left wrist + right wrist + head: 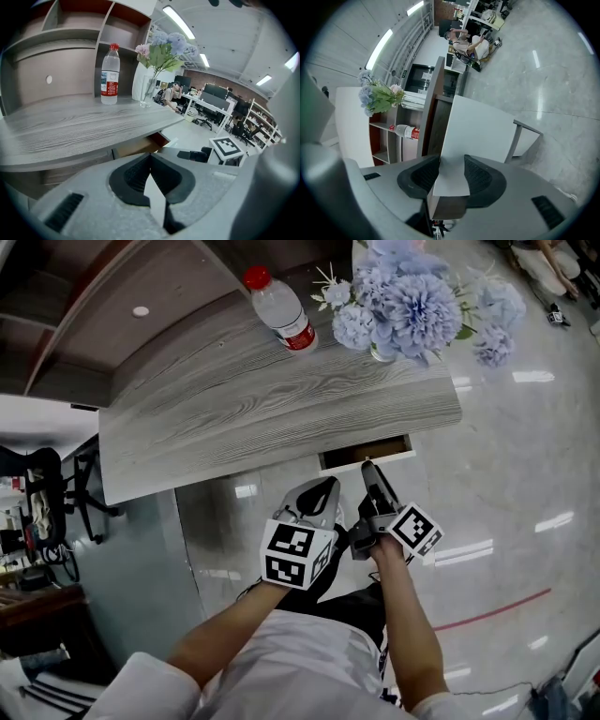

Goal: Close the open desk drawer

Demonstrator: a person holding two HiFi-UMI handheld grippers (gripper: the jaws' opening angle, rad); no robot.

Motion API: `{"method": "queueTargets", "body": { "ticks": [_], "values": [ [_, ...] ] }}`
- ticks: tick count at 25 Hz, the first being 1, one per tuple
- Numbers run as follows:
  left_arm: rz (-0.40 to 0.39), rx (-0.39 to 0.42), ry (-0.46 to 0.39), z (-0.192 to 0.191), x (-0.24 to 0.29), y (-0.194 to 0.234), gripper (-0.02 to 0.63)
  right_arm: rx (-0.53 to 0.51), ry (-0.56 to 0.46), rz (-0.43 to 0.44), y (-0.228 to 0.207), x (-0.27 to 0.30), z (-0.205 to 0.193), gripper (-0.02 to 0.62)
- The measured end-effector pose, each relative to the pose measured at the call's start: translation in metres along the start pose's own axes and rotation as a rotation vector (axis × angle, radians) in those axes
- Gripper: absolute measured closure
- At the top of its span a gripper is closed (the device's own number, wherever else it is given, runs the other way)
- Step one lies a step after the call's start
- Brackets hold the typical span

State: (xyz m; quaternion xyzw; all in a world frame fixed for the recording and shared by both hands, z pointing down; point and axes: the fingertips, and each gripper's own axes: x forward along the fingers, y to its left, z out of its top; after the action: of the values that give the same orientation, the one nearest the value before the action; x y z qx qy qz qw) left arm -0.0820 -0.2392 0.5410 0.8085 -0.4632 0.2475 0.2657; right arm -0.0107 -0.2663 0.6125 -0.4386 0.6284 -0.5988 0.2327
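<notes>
The desk drawer (367,453) stands a little way out from under the front edge of the grey wood desk (234,399). Its brown inside (140,144) shows in the left gripper view. My right gripper (367,468) reaches to the drawer's white front panel (483,126). That panel's edge fills the gap between the jaws (451,164), and both pads lie against it. My left gripper (319,495) hangs just left of it, short of the desk. Its tips (150,157) meet with nothing between them.
A water bottle (279,307) and a vase of blue flowers (412,296) stand at the back of the desk, in front of shelves (70,28). Glossy floor (506,474) lies to the right, an office chair (42,493) to the left. Distant desks with people (187,96).
</notes>
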Motion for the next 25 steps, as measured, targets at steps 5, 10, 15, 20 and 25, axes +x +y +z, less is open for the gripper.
{"method": "queueTargets", "body": {
  "ticks": [5,10,15,20,25],
  "values": [
    [0.016,-0.010,-0.003,0.002,-0.002,0.010,0.603,-0.020,0.011,0.022,0.005,0.019,0.008,0.434],
    [0.024,-0.022,-0.008,0.004,-0.004,0.019,0.603,-0.031,0.032,0.062,0.008,0.034,0.010,0.428],
    [0.043,-0.036,-0.009,0.005,-0.007,0.030,0.603,-0.033,0.040,0.100,0.010,0.048,0.014,0.428],
    [0.051,-0.050,-0.011,0.005,-0.010,0.039,0.603,-0.106,0.053,0.212,0.023,0.063,0.023,0.428],
    [0.064,-0.059,-0.026,0.009,-0.016,0.048,0.603,-0.095,0.051,0.220,0.018,0.065,0.024,0.430]
  ]
}}
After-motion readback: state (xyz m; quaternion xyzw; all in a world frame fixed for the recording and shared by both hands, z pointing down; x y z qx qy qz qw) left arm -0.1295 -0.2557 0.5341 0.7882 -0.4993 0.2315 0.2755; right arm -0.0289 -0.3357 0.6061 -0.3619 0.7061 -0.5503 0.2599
